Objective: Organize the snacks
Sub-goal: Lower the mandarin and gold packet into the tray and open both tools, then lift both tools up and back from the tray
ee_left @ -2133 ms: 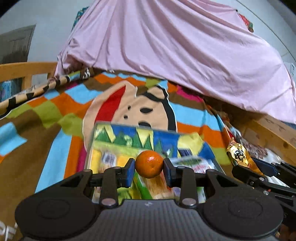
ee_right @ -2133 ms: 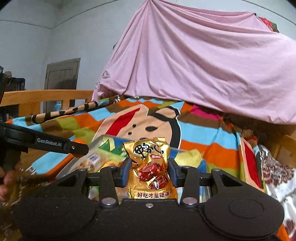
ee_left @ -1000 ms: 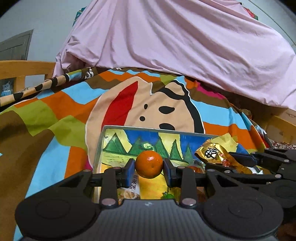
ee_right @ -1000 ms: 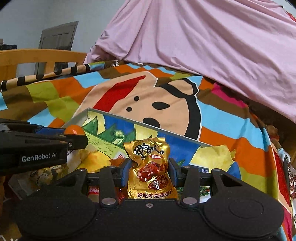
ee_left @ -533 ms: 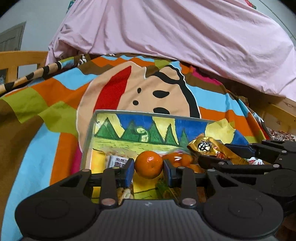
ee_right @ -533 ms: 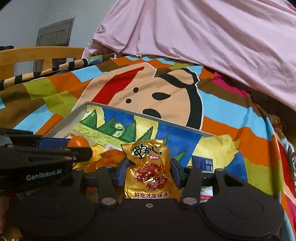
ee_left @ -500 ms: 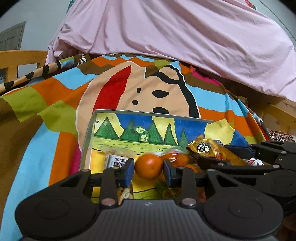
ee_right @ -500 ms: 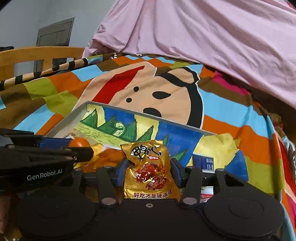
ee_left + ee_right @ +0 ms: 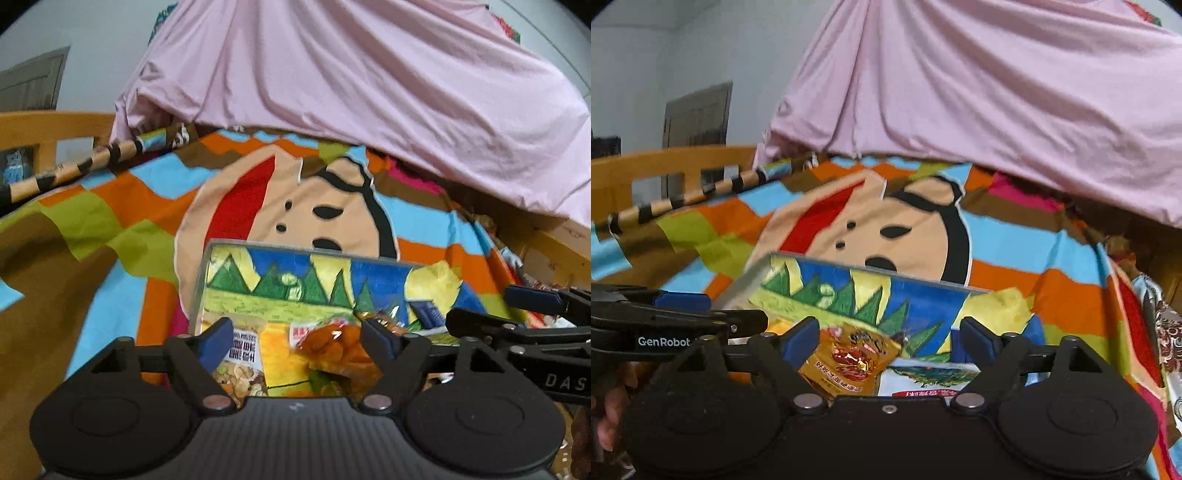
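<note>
gold snack packet (image 9: pixel 849 360) lies tilted in the painted box (image 9: pixel 753 275), lower centre of the right wrist view, beneath and between my right gripper (image 9: pixel 888 338) fingers, which touch nothing. those jaws have just been opening and stand wide. left gripper (image 9: pixel 297 341) is the same: just opened, wide, nothing pinched; an orange wrapped lump (image 9: pixel 334 341) sits in the box below the gap, too blurred to say if it's the fruit. box rests on the striped cartoon blanket (image 9: pixel 110 221), pink sheet (image 9: pixel 351 92) across the top of the frame.

risk, my guess: both claws hang low over the box, so a careless pull-back could snag a wrapper or nudge the box on the soft bedding. the packet leans, so it may slide onto the white packet (image 9: pixel 931 376) beside it.

left view shows the nut bag (image 9: pixel 240 362) at lower centre-left and my right gripper at the right edge, but not the gold packet clearly. right view shows that packet, plus a hand (image 9: pixel 611 417) at the lower left edge.
</note>
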`<state>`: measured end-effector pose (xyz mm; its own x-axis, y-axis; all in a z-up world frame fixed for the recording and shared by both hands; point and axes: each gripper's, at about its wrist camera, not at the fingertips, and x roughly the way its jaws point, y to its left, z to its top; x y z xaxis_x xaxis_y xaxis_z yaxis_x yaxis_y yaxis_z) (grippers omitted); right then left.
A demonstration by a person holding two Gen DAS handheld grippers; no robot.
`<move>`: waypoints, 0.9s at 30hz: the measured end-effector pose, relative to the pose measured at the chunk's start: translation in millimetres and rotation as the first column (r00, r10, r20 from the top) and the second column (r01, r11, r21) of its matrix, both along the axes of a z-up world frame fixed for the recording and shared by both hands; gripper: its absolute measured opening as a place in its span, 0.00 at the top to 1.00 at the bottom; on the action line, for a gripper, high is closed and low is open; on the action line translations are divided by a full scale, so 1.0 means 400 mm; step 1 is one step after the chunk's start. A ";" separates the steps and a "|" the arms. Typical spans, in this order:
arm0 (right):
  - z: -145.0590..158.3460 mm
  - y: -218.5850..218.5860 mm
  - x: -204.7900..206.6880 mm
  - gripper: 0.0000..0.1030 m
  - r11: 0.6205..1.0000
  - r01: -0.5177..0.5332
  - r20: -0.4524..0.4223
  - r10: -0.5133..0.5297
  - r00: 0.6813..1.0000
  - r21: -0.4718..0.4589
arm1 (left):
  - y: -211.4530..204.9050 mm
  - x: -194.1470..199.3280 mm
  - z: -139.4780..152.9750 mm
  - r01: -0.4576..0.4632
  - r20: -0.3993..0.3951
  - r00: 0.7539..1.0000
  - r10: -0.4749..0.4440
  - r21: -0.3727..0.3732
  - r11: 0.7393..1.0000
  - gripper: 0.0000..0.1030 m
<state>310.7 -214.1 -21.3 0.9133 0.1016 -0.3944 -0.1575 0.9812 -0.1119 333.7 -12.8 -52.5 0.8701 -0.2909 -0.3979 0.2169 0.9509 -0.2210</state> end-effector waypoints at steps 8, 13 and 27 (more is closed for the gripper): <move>0.062 -0.015 -0.120 0.09 0.999 -0.022 0.082 0.018 0.996 0.045 | 0.023 -0.122 0.092 -0.048 0.102 0.993 0.053 -0.053 0.997 0.03; 0.095 -0.013 -0.203 0.06 0.998 -0.041 0.133 0.034 0.991 0.051 | 0.034 -0.205 0.127 -0.068 0.132 0.988 0.075 -0.058 0.996 0.01; 0.153 -0.031 -0.417 0.01 0.996 -0.059 0.201 0.045 0.978 0.065 | 0.062 -0.403 0.173 -0.112 0.160 0.979 0.129 -0.110 0.988 0.01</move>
<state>143.7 -226.4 39.9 0.9656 0.1719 -0.1950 -0.1899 0.9787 -0.0776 172.6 11.9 16.7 0.9526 -0.2109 -0.2194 0.1436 0.9472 -0.2868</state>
